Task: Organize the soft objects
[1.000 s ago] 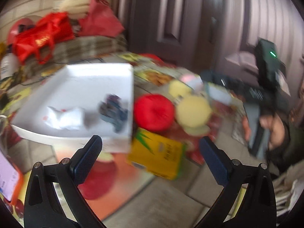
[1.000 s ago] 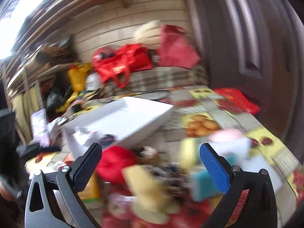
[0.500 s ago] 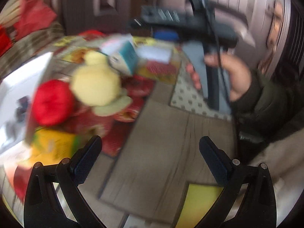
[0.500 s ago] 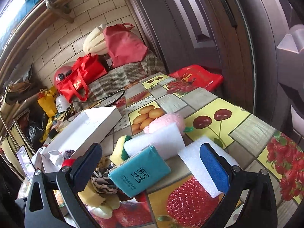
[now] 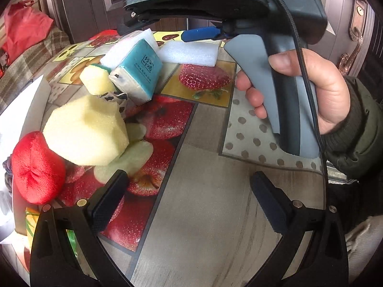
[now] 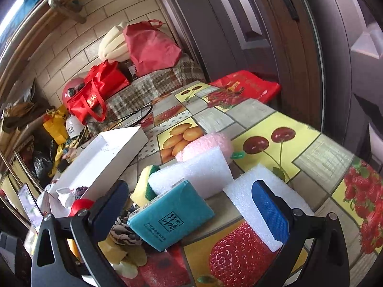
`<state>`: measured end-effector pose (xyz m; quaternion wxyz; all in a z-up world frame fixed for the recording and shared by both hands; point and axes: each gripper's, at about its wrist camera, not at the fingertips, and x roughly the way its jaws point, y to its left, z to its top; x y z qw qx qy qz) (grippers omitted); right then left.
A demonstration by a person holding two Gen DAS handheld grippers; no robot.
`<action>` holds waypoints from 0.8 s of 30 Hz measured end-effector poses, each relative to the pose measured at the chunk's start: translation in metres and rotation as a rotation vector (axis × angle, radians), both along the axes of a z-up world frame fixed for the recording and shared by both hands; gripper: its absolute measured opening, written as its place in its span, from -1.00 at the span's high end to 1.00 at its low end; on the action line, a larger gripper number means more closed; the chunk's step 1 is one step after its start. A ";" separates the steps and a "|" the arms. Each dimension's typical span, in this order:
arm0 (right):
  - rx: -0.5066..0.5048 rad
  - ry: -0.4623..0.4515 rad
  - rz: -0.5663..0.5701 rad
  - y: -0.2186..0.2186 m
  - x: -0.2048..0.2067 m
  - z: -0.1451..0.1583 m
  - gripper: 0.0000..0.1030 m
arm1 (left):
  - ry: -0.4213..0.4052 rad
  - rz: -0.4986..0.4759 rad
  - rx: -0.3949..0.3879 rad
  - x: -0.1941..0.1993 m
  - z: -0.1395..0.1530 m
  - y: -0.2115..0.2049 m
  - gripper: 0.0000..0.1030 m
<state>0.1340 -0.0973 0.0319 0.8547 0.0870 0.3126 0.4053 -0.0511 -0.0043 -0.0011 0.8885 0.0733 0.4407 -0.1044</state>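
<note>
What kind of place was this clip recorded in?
Probably a home entryway or storage corner. A table under a fruit-print cloth stands by a panelled door, with a tiled wall and piled shopping bags behind.

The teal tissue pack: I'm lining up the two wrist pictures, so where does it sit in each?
Left wrist: the teal tissue pack is upper left of centre, leaning beside the yellow sponge.
Right wrist: the pack is low and centre, between the open right claw fingers.
Shared landmark: the white foam slab on the strawberry-print cloth.
</note>
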 end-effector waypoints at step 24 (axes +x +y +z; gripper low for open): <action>0.084 0.095 -0.004 -0.016 0.013 -0.009 -1.00 | 0.001 -0.001 0.002 0.005 -0.001 0.000 -0.99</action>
